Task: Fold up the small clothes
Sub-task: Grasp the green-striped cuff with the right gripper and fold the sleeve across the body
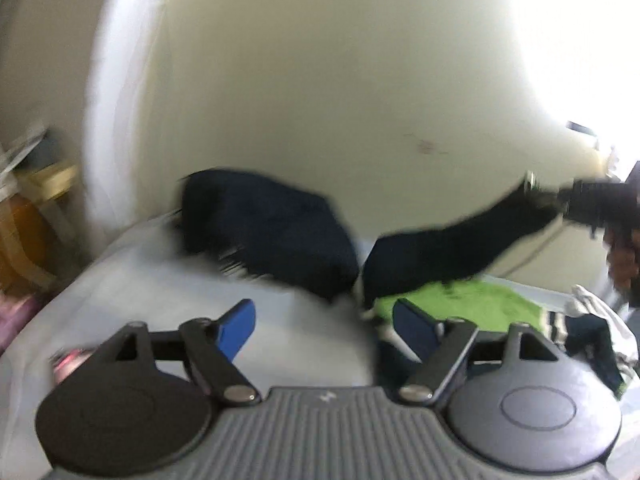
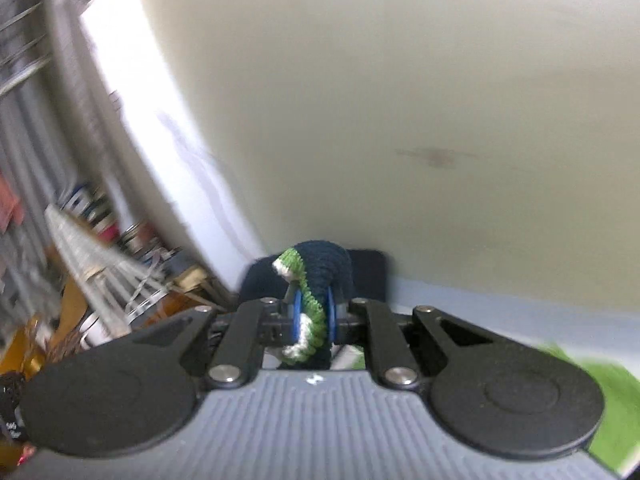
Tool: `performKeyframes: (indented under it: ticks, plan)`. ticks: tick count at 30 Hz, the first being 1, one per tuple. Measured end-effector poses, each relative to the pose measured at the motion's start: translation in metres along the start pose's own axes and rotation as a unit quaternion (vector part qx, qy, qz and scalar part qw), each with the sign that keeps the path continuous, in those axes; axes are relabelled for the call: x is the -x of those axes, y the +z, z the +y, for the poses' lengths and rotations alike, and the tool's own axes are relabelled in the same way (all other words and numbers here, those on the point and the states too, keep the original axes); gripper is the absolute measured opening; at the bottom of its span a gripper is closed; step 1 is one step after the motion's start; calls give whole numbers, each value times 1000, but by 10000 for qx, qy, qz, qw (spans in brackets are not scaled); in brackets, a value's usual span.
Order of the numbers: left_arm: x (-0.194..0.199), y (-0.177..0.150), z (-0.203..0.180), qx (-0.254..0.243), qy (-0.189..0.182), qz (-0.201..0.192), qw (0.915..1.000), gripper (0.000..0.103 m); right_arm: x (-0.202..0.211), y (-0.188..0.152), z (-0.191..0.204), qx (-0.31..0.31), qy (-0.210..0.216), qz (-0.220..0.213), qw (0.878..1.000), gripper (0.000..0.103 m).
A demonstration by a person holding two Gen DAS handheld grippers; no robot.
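Observation:
A dark navy knitted garment with green and white trim (image 2: 316,280) is pinched between the blue pads of my right gripper (image 2: 314,318), which is shut on it. In the left wrist view the same navy garment (image 1: 432,256) hangs stretched from the right gripper (image 1: 560,200) at the far right, its lower end over a green cloth (image 1: 460,300). A folded navy piece (image 1: 272,232) lies on the pale blue surface (image 1: 160,280). My left gripper (image 1: 324,328) is open and empty, low over that surface. Both views are blurred.
A cream wall (image 1: 340,80) stands close behind. Cluttered shelves and a yellow stool (image 1: 44,188) are at the left. A striped navy and white garment (image 1: 592,332) lies at the right; the clutter also shows in the right wrist view (image 2: 80,260).

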State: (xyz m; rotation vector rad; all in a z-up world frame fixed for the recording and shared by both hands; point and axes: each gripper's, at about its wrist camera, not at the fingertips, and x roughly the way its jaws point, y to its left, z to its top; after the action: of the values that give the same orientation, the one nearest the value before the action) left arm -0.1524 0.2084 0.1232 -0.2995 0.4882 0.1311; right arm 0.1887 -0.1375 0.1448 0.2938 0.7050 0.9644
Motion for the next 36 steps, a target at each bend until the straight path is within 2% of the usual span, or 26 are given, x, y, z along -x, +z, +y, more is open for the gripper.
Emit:
performKeyframes:
  ticks: [2,5,10,12,13,14,15,16,18,20,21,22,24,25,26,28,31,32,34,36]
  plan:
    - [-33,14,-20,-164,-234,96,9995,80,22,-14,-40,-399,-141,-39,9991,16]
    - [-97,29,-47,-332,-352,434,9979,84,40,-38,-85,-935,-229,-42,9953,16]
    - [-216,32,-74,-277,-208,1366,9900,84,42,-72,-147,-1627,-172,66,9865,16]
    - [-248,25,-81,-203,-202,1653,9858,84,39,-77,-153,-1734,-76,58,9848,16]
    - [-258,19,-84,-229,-146,1734,9845,79,39,-75,-152,-1753,-18,49,9845,16]
    - [-268,14,-88,-333,-30,1785,9834,68,40,-75,-154,-1761,51,27,9844,16]
    - [-275,9,-93,-496,162,1832,9817,34,47,-73,-158,-1756,119,12,9844,16]
    - [-279,8,-96,-580,307,1826,9810,25,53,-71,-163,-1761,227,-36,9841,16]
    - [-263,14,-86,-241,76,1406,9897,19,68,-65,-161,-1717,667,-378,9822,16]
    - [-238,15,-65,316,-165,727,9967,21,87,-63,-155,-1532,1133,-864,9779,16]
    - [-231,13,-56,542,-207,510,9970,27,93,-65,-155,-1450,1209,-982,9771,16]
    - [-231,9,-50,621,-67,473,9969,36,92,-70,-157,-1391,1153,-992,9785,17]
    - [-242,-1,-45,546,493,636,9953,47,75,-81,-166,-1450,336,-511,9875,21]
    - [-247,-7,-41,560,592,742,9939,52,63,-89,-171,-1444,-222,-178,9891,26]
    - [-248,-12,-36,654,515,759,9936,53,54,-97,-175,-1300,-766,105,9885,30]
    - [-241,-17,-30,773,375,634,9943,58,56,-108,-177,-1053,-1367,213,9848,31]
    - [-232,-16,-19,1026,222,549,9930,58,88,-112,-184,-1534,-1094,-352,9814,34]
    - [-229,-16,-16,1137,184,552,9918,59,98,-111,-182,-1576,-1125,-515,9797,34]
    - [-224,-15,-15,1182,93,621,9910,59,104,-104,-164,-1359,-1376,-667,9789,34]
    - [-218,-14,-19,1002,212,771,9917,59,102,-89,-144,-1055,-1261,-616,9845,34]
